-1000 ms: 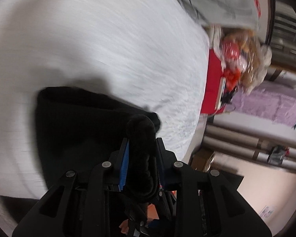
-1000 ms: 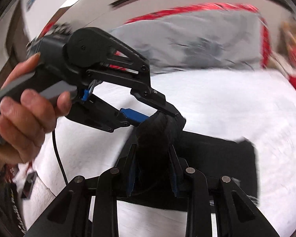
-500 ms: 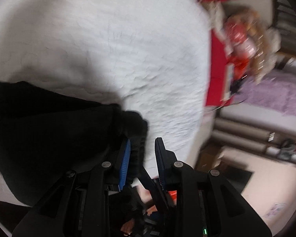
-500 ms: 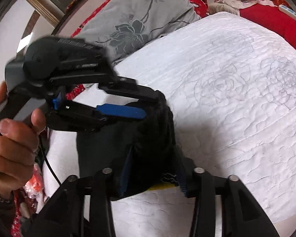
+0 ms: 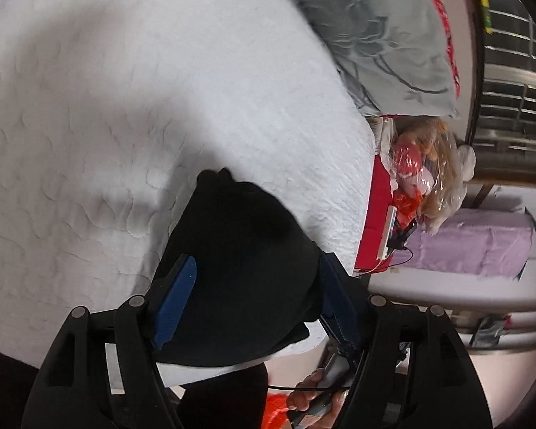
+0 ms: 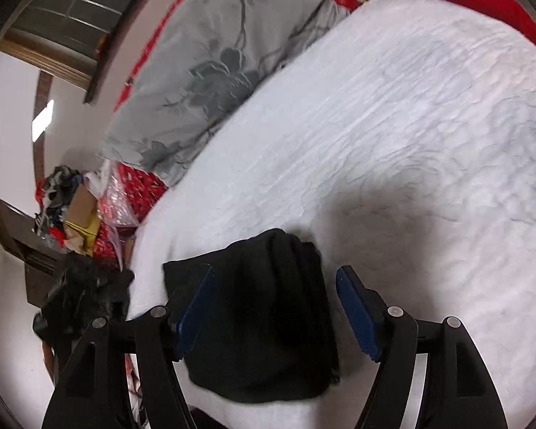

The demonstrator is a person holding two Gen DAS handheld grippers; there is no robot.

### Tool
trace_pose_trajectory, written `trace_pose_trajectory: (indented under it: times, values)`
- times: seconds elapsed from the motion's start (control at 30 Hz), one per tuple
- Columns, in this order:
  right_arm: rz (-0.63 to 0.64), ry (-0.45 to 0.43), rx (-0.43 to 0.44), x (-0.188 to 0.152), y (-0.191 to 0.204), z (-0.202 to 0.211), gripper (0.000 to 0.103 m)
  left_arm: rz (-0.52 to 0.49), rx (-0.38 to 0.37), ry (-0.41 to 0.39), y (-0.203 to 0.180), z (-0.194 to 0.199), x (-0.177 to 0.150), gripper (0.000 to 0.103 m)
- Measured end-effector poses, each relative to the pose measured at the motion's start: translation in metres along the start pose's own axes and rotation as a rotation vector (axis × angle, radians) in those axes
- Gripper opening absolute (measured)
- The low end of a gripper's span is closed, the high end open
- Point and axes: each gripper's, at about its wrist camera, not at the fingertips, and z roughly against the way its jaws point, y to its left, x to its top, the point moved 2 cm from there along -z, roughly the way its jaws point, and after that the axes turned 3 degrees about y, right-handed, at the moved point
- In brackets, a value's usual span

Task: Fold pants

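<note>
Now we judge the folding to be at or near its end: the black pants lie as 1 compact, thick bundle of stacked layers on the white quilted bedspread, near the bed's near edge, and no loose leg or waistband trails out of it in either view. What may be left, as far as we can tell, is only a tidy-up of the edges, since the upper corner of the bundle looks a little rounded and puffy rather than flat. Our left gripper has its 2 blue-padded fingers spread wide, with the pants lying between and below them; the cloth seems close to the right-hand pad, but we cannot tell whether it touches. Our right gripper is spread apart too, pinching nothing, and the bundle sits in the gap between its fingers, nearer the left-hand pad, with bare bedspread beside the other. A grey floral pillow rests at the head of the bed, well apart from the pants.
</note>
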Motion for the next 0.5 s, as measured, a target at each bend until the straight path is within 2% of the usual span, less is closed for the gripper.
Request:
trace_pose_trajectory:
  times: [0.13, 0.2, 0.27, 0.37, 0.47, 0.5]
  values:
    - [-0.001, 0.044, -0.028, 0.003, -0.002, -0.019, 0.07, -0.015, 0.054, -0.025, -0.01, -0.021, 0.003, 0.071]
    - [0.025, 0.096, -0.038, 0.009, 0.001, -0.033, 0.038, -0.029, 0.073, -0.072, -0.017, -0.018, 0.005, 0.065]
    - [0.043, 0.1, -0.053, 0.013, 0.006, -0.035, 0.037, -0.046, 0.11, -0.127, -0.022, -0.014, 0.009, 0.049]
    - [0.068, 0.012, -0.013, 0.022, 0.016, -0.023, 0.034, -0.028, 0.236, -0.137, -0.012, -0.021, 0.016, 0.048]
    - [0.091, 0.069, -0.108, 0.023, 0.007, -0.04, 0.034, 0.042, 0.183, -0.12, 0.005, -0.019, 0.013, 0.048]
    - [0.084, 0.086, -0.113, 0.02, 0.003, -0.043, 0.038, 0.048, 0.169, -0.121, 0.007, -0.018, 0.011, 0.049]
